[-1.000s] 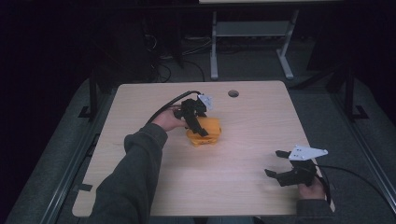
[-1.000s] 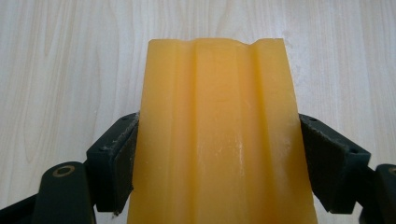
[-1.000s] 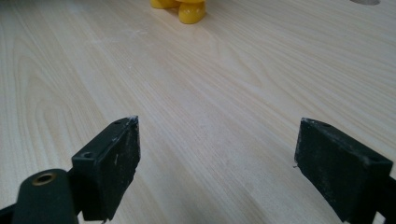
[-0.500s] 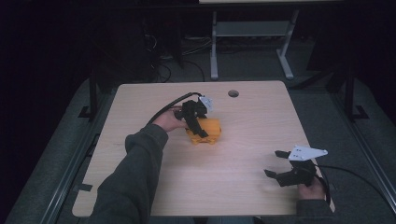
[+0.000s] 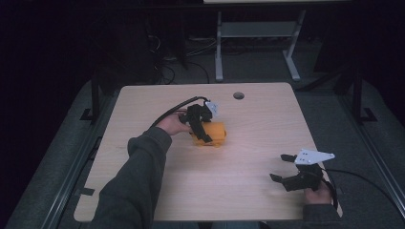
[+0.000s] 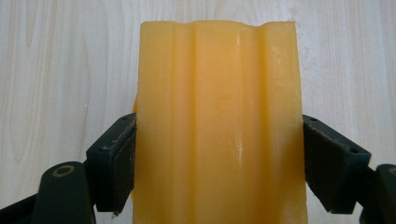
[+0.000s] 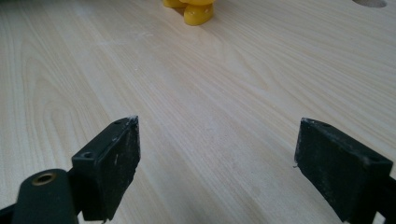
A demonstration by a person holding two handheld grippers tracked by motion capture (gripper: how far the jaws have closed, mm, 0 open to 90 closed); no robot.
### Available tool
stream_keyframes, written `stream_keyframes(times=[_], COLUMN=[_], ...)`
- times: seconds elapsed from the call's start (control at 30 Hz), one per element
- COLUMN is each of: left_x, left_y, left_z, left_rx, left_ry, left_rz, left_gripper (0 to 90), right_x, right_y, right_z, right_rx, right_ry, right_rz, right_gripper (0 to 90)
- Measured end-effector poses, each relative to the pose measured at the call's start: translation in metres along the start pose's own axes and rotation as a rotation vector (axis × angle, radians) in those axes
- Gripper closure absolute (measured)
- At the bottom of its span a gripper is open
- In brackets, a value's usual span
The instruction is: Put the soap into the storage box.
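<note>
An orange-yellow ridged block (image 5: 216,134) lies on the wooden table (image 5: 267,124), a little left of its middle. My left gripper (image 5: 201,131) reaches over it from the left. In the left gripper view the block (image 6: 219,93) stands between the two jaws, and both pads (image 6: 122,158) press against its sides, so my left gripper (image 6: 219,144) is shut on it. Near the front right corner my right gripper (image 5: 279,167) rests wide open, far from the block. Bare wood shows between my right gripper's (image 7: 217,154) jaws, with the block (image 7: 198,11) in the distance.
A round cable hole (image 5: 238,95) sits near the table's far edge. Behind the table a metal frame with legs (image 5: 219,52) stands on the dark floor. Cables trail from both grippers. Bare tabletop lies between the two hands.
</note>
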State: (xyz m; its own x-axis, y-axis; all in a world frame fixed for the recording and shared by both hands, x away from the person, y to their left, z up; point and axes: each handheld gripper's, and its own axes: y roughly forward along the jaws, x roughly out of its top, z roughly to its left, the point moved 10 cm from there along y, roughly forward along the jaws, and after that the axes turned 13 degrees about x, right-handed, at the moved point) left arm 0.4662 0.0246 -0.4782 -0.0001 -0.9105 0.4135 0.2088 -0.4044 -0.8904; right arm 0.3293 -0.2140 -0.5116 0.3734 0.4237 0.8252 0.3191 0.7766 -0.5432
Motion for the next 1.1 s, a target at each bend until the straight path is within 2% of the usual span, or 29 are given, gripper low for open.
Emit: stream_keyframes(times=[0.1,0.27,0.33,0.37,0.53,0.6,0.67,0.8,0.97,1.1], left_x=[0.0,-0.002,-0.003,-0.004,-0.005,-0.005,-0.006,-0.006,-0.004,-0.003], left_y=[-0.001,-0.002,-0.003,-0.002,-0.001,0.0,0.001,0.001,-0.003,-0.006], left_z=[0.001,0.004,0.007,0.008,0.008,0.009,0.009,0.01,0.01,0.011], left_rx=[0.034,0.051,0.072,0.077,0.052,0.054,0.067,0.069,0.06,0.069], left_ry=[0.023,0.044,0.061,0.056,0.043,0.03,0.038,0.024,0.009,0.0], left_rz=[0.009,0.013,0.012,0.011,0.002,0.007,0.016,0.022,0.002,-0.006], left_gripper=[21.0,21.0,21.0,20.9,20.7,20.5,20.0,19.4,19.7,19.2], right_x=[0.0,0.0,0.0,0.0,0.0,0.0,0.0,0.0,0.0,-0.001], right_y=[0.0,0.0,0.001,0.001,0.002,0.002,0.002,0.002,0.002,0.002], right_z=[0.0,0.0,0.0,0.0,0.001,0.001,0.001,0.002,0.002,0.002], right_rx=[0.0,0.003,0.005,0.006,0.008,0.009,0.01,0.013,0.014,0.015], right_ry=[-0.001,0.001,-0.002,-0.001,0.0,0.0,0.0,0.001,0.002,0.0], right_rz=[-0.001,0.0,0.002,0.004,0.005,0.005,0.004,0.006,0.005,0.007], right_gripper=[13.5,13.5,13.5,13.5,13.5,13.5,13.5,13.5,13.5,13.5])
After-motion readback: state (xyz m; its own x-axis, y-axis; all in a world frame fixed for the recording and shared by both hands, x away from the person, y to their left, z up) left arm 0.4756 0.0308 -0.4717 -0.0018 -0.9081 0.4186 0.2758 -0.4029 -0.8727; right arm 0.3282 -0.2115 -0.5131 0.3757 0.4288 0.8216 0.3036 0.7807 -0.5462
